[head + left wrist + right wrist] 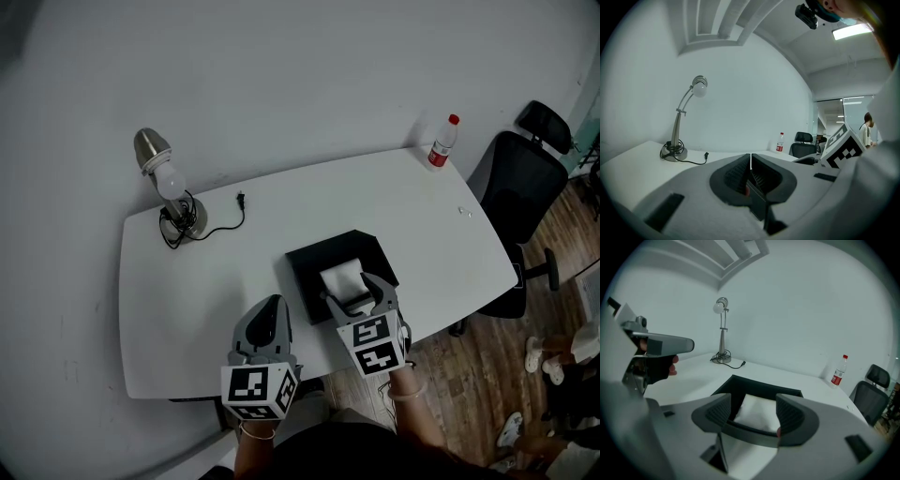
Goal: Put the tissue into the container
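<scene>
In the head view I look down on a white tabletop (187, 309). A black container (305, 267) sits near the front edge, a bit to the right. The white tissue (339, 278) lies inside it. My right hand-held gripper (352, 292) reaches over the near side of the container, with one jaw on each side of the tissue. My left hand-held gripper (270, 314) is just left of the container, over bare tabletop. A lamp (169, 183) stands at the far left with its cord (230, 220) lying loose. A bottle (442, 142) with a red cap stands at the far right corner. A black chair (520, 187) is past the right end.

In the left gripper view, the left hand-held gripper (750, 161) has its jaws pressed together with nothing in them. I see the lamp (679, 126) far off on the left, and the bottle (780, 142) and chair (802, 138) far off on the right.

In the right gripper view, the right hand-held gripper (754, 414) has its jaws wide apart. The tissue (757, 408) shows between them, lying in the container (764, 389). The jaws are not squeezing it. The left hand-held gripper (656, 345) shows at the left, held by a hand (658, 369). The lamp (723, 329) is at the far side, and the bottle (838, 370) and chair (872, 390) are on the right.
</scene>
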Demonstrator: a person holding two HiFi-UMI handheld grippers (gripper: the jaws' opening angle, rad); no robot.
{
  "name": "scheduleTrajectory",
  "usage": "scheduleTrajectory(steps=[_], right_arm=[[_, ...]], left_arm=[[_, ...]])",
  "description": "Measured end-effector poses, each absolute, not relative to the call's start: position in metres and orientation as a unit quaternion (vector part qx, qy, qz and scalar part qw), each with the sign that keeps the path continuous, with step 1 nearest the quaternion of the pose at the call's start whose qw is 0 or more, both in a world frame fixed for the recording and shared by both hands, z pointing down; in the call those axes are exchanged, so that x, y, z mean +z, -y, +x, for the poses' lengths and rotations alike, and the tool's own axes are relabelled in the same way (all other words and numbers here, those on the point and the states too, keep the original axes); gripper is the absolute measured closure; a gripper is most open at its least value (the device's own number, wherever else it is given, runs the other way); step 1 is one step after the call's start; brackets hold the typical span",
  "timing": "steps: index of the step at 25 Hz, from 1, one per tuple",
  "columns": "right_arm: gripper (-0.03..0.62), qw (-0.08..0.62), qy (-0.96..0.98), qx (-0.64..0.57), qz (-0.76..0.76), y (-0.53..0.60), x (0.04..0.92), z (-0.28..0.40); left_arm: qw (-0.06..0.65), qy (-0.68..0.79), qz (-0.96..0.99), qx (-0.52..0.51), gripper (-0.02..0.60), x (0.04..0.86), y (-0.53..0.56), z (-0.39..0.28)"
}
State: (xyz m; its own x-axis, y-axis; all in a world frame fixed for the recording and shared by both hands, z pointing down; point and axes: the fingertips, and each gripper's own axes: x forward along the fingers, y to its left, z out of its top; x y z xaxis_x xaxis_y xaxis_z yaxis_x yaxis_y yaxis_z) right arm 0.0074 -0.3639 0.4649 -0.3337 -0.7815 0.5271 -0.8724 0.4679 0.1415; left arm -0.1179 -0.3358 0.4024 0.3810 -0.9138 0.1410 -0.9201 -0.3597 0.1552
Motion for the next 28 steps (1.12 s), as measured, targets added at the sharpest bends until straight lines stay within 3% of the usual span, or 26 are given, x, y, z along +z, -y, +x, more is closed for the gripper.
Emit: scheduleTrajectory(steps=[3,28], right_arm=[[0.336,0.276,0.808,0.059,0.517,0.357,0.457,0.014],[0.413,0.222,0.820,0.025,0.527,0.265,0.417,0.048]], left_arm=[[0.097,0.554,0.827,0.014,0.552,0.397,0.328,-0.112],[0.052,0.553,0.831,0.014,0.552,0.366,0.234,-0.071]])
